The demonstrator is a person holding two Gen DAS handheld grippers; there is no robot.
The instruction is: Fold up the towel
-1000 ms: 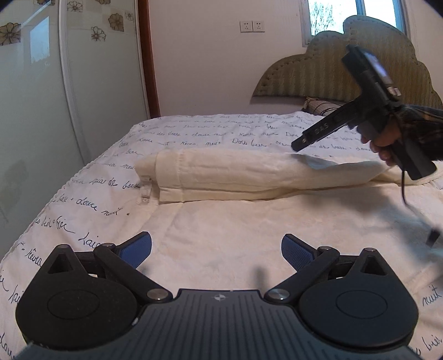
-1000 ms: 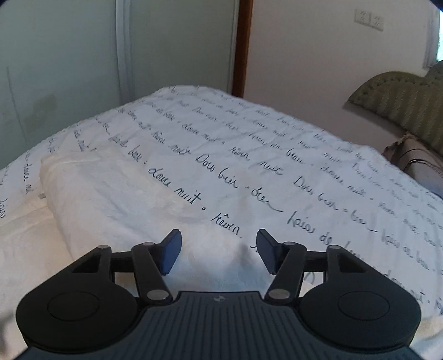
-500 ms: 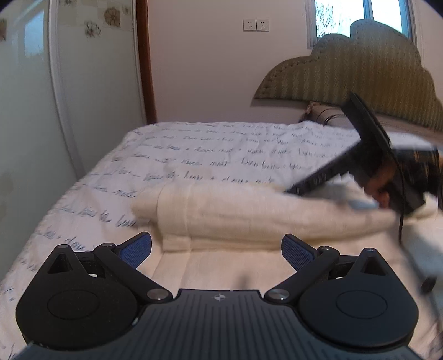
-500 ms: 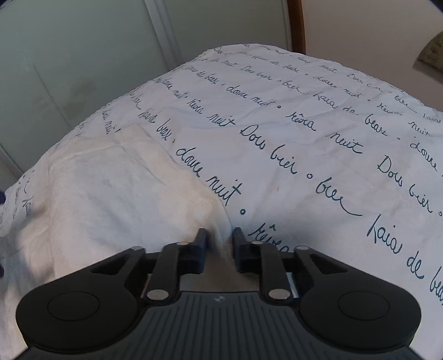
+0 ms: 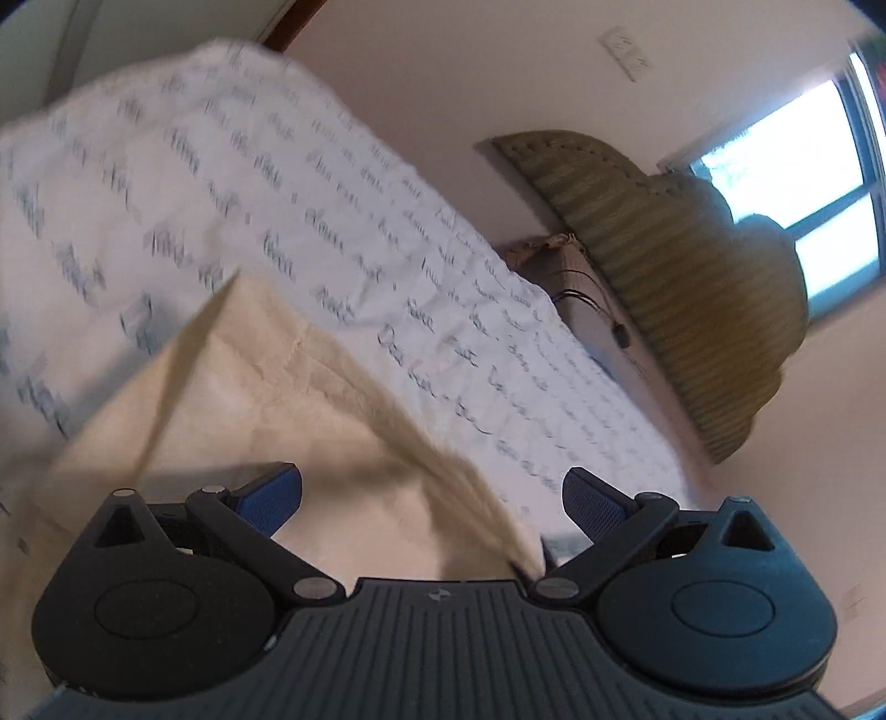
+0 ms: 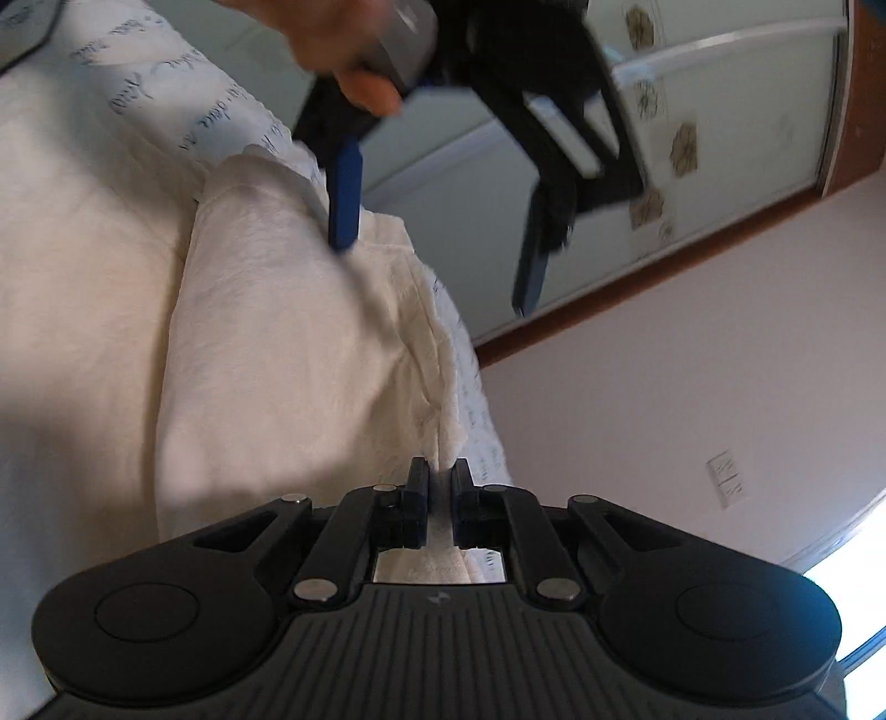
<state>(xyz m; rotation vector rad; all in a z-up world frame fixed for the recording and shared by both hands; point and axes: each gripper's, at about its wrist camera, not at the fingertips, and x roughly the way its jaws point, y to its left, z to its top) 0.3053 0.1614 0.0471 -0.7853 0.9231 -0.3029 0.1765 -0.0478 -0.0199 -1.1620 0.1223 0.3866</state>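
A bed (image 5: 232, 183) covered by a white sheet printed with blue cursive writing is filling most of both wrist views, and a cream towel (image 6: 288, 343), already folded into a long thick band, is lying across it. The step in hand appears to be taking hold of the band's two ends for a further fold. The right gripper (image 6: 440, 487) is pinching a ridge of towel edge between its nearly closed jaws, which have just been closing onto the cloth. The left gripper (image 5: 432, 495) is hovering over the towel's other end with its blue pads spread wide and nothing between them; in the right wrist view one of its fingers (image 6: 344, 194) is sitting at or just above the far end of the fold, though blur is hiding whether it is touching. A hand (image 6: 338, 44) is gripping that tool from above. The next move likely calls for the left jaws to settle around the edge layers and close, taking towel and not sheet. Behind the bed, an olive scalloped headboard (image 5: 681, 260), a bright window (image 5: 803, 183), a wall socket (image 5: 628, 50) and flower-decorated sliding wardrobe doors (image 6: 720, 111) are standing well clear of the work.
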